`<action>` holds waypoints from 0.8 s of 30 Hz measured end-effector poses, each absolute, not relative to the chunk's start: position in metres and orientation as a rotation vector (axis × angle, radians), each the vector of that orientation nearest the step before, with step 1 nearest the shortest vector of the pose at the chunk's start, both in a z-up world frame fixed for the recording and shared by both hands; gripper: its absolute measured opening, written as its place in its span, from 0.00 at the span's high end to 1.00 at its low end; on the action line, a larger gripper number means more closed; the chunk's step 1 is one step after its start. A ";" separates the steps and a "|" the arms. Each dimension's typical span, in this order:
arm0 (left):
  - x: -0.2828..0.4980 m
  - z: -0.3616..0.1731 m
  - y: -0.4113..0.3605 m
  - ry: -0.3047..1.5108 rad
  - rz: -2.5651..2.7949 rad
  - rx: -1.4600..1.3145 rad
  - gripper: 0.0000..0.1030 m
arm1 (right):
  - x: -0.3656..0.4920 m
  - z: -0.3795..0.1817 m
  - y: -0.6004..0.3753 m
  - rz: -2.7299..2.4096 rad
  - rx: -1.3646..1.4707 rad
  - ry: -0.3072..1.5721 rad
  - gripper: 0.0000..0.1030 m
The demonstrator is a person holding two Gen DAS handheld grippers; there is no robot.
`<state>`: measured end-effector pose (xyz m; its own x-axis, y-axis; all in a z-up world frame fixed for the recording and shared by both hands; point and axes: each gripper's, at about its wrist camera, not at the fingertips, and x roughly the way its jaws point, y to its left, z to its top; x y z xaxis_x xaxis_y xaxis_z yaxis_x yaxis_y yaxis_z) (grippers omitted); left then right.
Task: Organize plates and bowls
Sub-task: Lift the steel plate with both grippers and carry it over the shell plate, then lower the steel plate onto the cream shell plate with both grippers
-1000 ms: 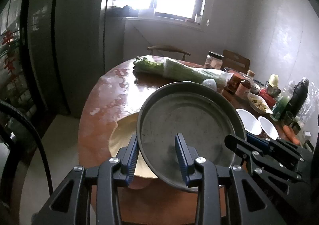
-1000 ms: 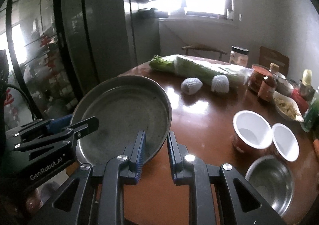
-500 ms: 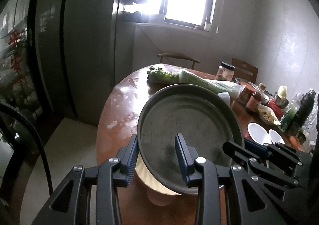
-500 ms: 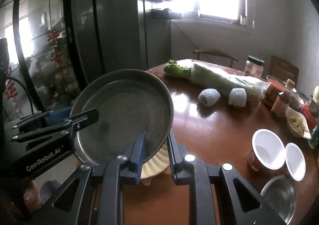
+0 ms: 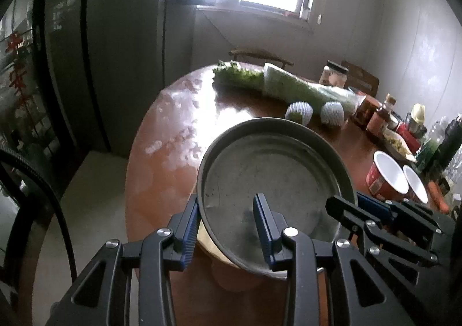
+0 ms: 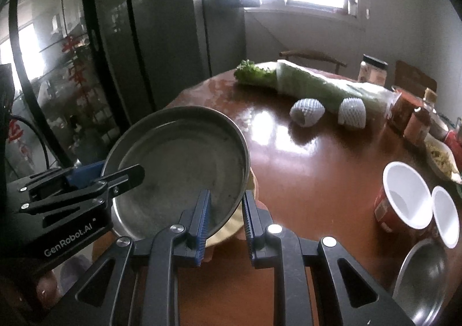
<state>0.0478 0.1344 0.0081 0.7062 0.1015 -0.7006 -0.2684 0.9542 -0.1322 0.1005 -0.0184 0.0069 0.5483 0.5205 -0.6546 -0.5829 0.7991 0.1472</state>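
A round grey metal pan (image 5: 274,179) is held tilted above the near edge of the brown round table (image 5: 179,135). My left gripper (image 5: 228,228) is shut on its near-left rim. My right gripper (image 6: 223,220) is shut on the pan's (image 6: 179,164) right rim. A yellow plate (image 6: 228,229) lies on the table under the pan, mostly hidden. A steel bowl (image 6: 424,277) sits at the lower right in the right wrist view. The left gripper also shows there (image 6: 86,181).
A red paper cup (image 6: 404,196) and a white cup (image 6: 446,216) stand at the right. A wrapped cabbage (image 6: 311,83), two foam-netted fruits (image 6: 307,111) and jars (image 6: 372,69) lie at the back. A tall dark fridge (image 6: 161,26) stands left of the table.
Both grippers have lifted the pan off the table and drawn it back toward the near edge. The view has risen, and the yellow plate shows less under the pan.
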 end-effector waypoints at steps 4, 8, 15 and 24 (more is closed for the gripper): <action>0.051 0.000 0.132 0.786 0.211 -0.228 0.65 | 0.103 -0.003 -0.021 0.650 -0.089 0.766 0.78; 0.053 -0.005 0.129 0.806 0.210 -0.221 0.65 | 0.105 -0.010 -0.022 0.650 -0.084 0.783 0.78; 0.053 -0.010 0.130 0.826 0.218 -0.210 0.64 | 0.108 -0.014 -0.022 0.648 -0.076 0.796 0.78; 0.056 -0.013 0.131 0.835 0.224 -0.213 0.64 | 0.111 -0.019 -0.016 0.651 -0.080 0.810 0.78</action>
